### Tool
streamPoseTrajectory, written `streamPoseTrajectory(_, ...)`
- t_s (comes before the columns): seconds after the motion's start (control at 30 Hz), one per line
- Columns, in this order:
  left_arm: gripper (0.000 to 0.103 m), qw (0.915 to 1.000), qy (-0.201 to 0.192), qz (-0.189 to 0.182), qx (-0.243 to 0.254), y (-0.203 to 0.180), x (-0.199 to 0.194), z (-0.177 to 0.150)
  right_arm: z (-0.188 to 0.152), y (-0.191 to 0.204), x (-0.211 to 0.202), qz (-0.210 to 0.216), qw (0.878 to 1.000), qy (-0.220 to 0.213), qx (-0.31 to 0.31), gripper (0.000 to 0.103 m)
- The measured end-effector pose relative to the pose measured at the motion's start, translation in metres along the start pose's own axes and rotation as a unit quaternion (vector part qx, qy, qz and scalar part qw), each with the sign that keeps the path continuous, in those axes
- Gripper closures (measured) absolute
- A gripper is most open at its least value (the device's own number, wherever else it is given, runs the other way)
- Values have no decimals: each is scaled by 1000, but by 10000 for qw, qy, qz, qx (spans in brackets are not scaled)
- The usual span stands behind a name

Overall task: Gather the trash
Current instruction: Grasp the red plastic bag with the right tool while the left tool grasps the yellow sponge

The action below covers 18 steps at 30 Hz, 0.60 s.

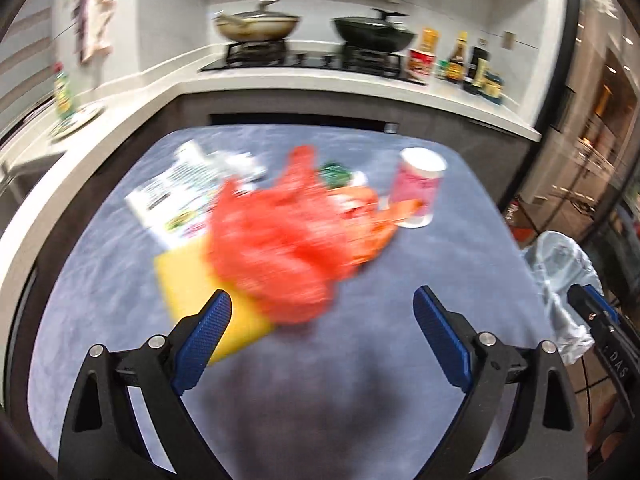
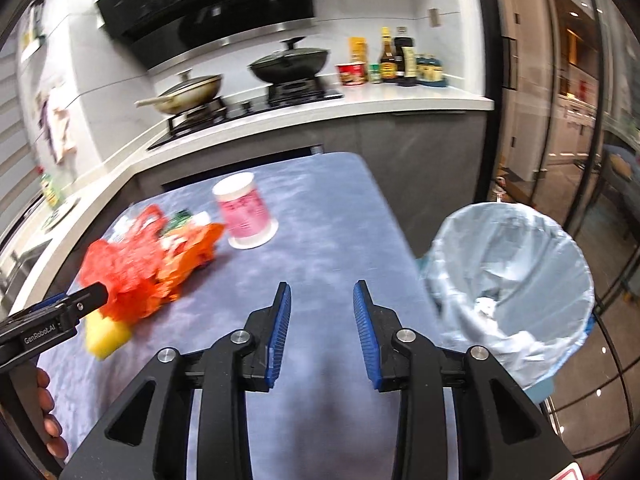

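A crumpled red plastic bag (image 1: 280, 240) (image 2: 132, 272) lies on the blue-grey table (image 1: 100, 280), partly over a yellow sponge-like block (image 1: 188, 292) (image 2: 106, 336). An orange wrapper (image 1: 376, 216) (image 2: 196, 248), a printed paper (image 1: 176, 196) and a pink-and-white cup (image 1: 418, 188) (image 2: 246, 212) lie around it. My left gripper (image 1: 322, 300) hovers open at the bag's near edge, gripping nothing. My right gripper (image 2: 322, 286) stands partly open over bare table, its pads empty. A bin lined with a pale blue bag (image 2: 512, 280) (image 1: 560, 280) stands off the table's right edge.
Behind the table runs a white counter (image 2: 400, 100) with a hob, two lidded woks (image 1: 256, 24) (image 1: 374, 32) and several sauce bottles (image 2: 394, 56). Glass doors (image 2: 580, 120) stand to the right. A hand (image 2: 44, 412) holds the left tool at the right wrist view's left edge.
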<state>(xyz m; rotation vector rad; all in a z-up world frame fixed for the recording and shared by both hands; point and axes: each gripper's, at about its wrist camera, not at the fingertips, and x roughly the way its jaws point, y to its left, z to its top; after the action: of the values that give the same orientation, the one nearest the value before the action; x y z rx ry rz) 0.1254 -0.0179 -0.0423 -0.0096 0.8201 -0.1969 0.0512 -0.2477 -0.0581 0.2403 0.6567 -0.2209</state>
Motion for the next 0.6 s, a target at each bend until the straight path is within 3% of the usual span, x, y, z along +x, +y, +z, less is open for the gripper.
streamPoseTrajectory(0.27, 14, 9975, 159, 474, -508, 82, -2, -20, -7, 78, 6, 574, 9968, 142, -541, 53)
streamPoseTrajectory(0.6, 12, 9921, 247, 822, -912, 143, -2, -30, -7, 179, 25, 1159, 9846, 94, -1303, 26)
